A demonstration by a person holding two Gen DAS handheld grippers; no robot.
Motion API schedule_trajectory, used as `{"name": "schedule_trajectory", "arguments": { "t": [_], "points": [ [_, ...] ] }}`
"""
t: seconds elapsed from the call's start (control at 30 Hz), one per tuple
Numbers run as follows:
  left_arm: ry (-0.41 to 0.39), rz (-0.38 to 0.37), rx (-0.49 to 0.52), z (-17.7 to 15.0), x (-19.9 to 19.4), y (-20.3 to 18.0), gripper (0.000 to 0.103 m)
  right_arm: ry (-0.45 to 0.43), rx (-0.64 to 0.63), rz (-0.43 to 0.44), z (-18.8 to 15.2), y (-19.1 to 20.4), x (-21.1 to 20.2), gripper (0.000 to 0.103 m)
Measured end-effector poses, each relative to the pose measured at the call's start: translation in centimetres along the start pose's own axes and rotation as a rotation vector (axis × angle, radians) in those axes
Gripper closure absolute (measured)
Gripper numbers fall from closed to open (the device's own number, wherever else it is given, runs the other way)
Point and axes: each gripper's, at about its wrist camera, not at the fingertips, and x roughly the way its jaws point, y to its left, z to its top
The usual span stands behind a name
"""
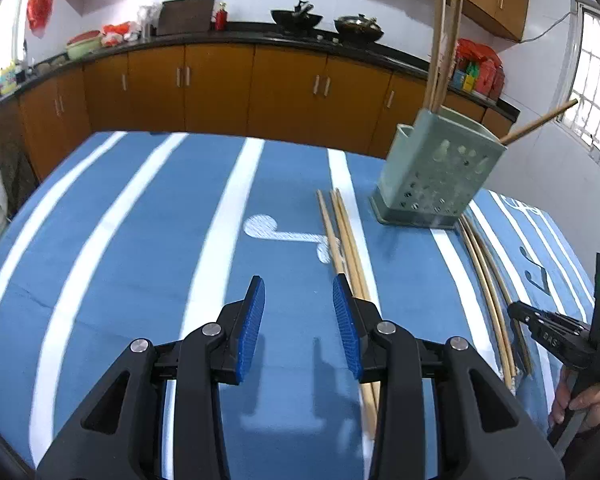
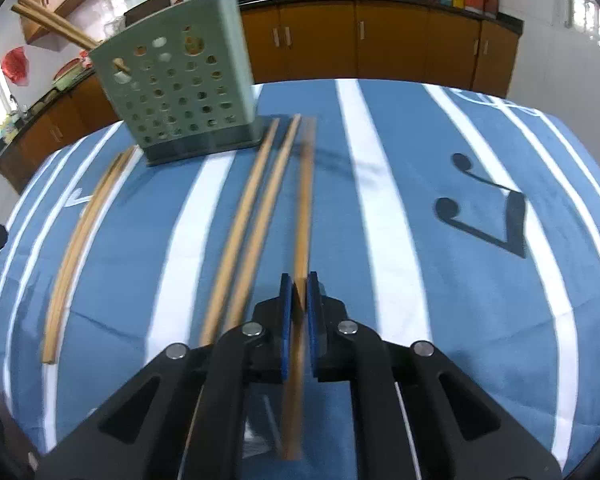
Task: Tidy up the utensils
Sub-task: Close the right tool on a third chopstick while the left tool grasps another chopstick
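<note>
A green perforated utensil holder point(image 1: 436, 172) stands on the blue striped cloth and has several wooden chopsticks point(image 1: 444, 48) upright in it; it also shows in the right wrist view point(image 2: 180, 88). My left gripper point(image 1: 299, 304) is open and empty, just left of a group of chopsticks point(image 1: 346, 240) lying on the cloth. My right gripper point(image 2: 299, 280) is shut on one wooden chopstick point(image 2: 305, 200), blurred and lifted slightly. Two loose chopsticks point(image 2: 256, 208) lie left of it. More chopsticks point(image 2: 84, 236) lie further left.
The table with the blue and white striped cloth point(image 1: 140, 240) fills both views. The right gripper and the hand holding it show at the right edge of the left wrist view point(image 1: 560, 340). Wooden kitchen cabinets point(image 1: 220, 84) and a dark counter stand behind.
</note>
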Motion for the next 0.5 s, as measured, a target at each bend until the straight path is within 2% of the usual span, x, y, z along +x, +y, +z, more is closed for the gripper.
{"name": "schedule_trajectory", "arguments": {
  "t": [0.17,0.27,0.5],
  "points": [
    [0.045,-0.046,0.009,-0.7,1.3,-1.1,0.067,-0.015,0.107,-0.08,0.7,-3.5,0.0,0.095],
    [0.078,-0.067,0.028,-1.1,2.2,-2.0,0.071,-0.018,0.17,-0.085,0.7,-5.3,-0.1,0.095],
    [0.156,-0.047,0.08,-2.3,4.5,-3.5,0.083,-0.029,0.125,-0.095,0.5,-4.9,0.0,0.095]
  ]
}}
